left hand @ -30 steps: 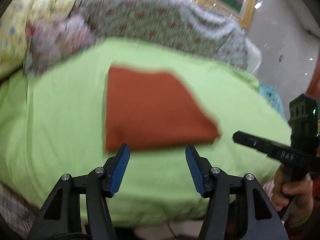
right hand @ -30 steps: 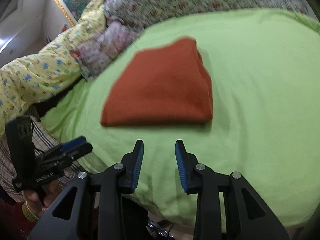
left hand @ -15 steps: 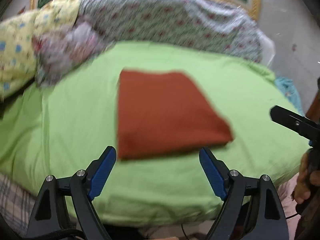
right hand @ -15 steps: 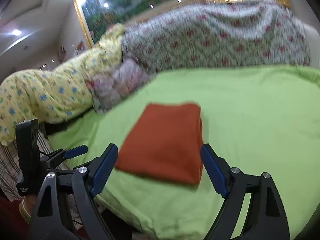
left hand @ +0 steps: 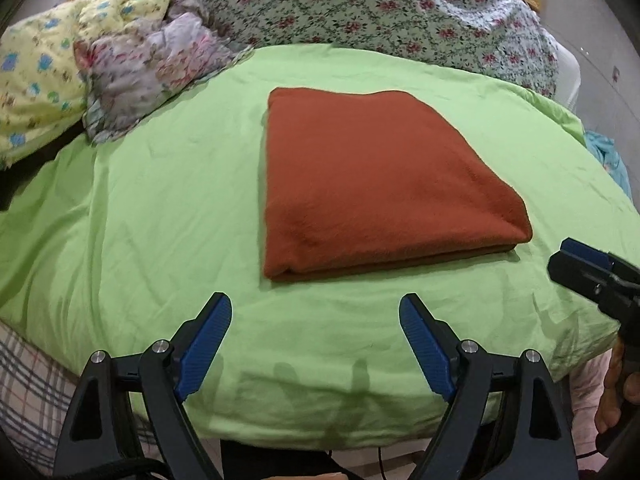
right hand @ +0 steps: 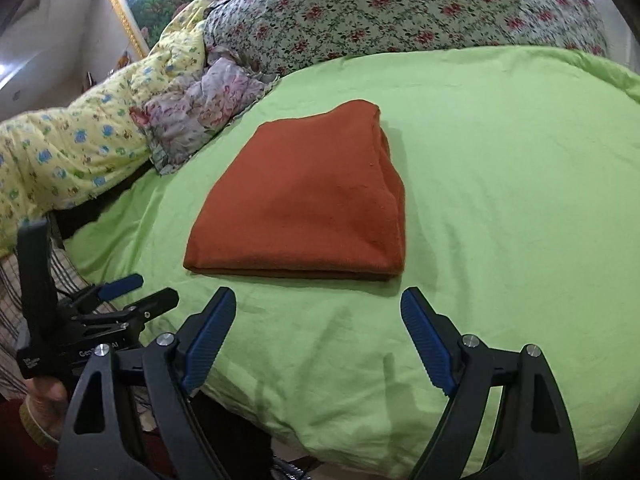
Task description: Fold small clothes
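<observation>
Here, folded rust cloth [left hand: 380,184] on green sheet [left hand: 160,208], underside hidden; left tongs [left hand: 316,328], right tongs [right hand: 318,320] both spread.

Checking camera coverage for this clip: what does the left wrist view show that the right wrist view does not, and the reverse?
Only the left wrist view shows the blue cloth past the bed's far right edge. Only the right wrist view shows the landscape painting in full. Both show the folded rust-red cloth lying flat on the green sheet, the floral quilts behind, and both hand-held grippers open and off the cloth: left hand-held gripper, right hand-held gripper.
</observation>
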`<control>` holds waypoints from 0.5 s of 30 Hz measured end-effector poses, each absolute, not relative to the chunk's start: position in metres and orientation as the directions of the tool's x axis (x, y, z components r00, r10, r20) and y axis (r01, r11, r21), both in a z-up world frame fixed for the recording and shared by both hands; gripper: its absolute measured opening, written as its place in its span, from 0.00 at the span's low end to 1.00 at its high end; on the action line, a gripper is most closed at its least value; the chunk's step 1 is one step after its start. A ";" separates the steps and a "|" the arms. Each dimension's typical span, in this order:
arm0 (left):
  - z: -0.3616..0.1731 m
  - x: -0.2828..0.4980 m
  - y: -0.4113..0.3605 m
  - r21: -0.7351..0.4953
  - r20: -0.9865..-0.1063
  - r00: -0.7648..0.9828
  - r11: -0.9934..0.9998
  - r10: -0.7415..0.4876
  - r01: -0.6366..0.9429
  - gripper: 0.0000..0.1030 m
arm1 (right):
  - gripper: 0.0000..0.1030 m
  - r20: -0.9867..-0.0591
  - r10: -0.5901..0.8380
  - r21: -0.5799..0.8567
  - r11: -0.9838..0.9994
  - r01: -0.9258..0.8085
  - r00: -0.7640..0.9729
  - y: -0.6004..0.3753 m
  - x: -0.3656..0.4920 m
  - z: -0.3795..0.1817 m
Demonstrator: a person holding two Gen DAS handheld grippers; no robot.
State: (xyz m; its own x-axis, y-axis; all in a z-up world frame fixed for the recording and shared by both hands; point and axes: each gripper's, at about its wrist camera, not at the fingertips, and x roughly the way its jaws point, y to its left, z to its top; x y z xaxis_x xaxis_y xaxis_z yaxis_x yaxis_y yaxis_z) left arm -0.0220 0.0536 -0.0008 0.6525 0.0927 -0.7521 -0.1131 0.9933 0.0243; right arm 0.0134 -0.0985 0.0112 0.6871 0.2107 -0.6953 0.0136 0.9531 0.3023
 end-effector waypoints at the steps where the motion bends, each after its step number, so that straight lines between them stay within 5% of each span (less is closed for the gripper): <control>1: -0.003 -0.019 0.052 0.033 -0.753 0.651 0.993 0.098 -0.111 0.84 | 0.85 -0.701 0.198 0.280 0.960 0.009 0.685 -0.095 0.016 0.011; 15: -0.006 0.004 0.062 0.120 -0.768 0.610 0.979 0.196 -0.163 0.85 | 0.87 -0.749 0.158 0.188 0.982 -0.022 0.644 -0.078 0.051 0.004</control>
State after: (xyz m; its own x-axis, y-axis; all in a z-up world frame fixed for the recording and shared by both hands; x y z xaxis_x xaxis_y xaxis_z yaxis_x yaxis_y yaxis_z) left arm 0.0042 0.0623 -0.0060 0.6100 0.1955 -0.7679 -0.1629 0.9793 0.1200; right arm 0.0507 -0.0781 0.0036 0.6440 0.1582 -0.7485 -0.0223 0.9819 0.1883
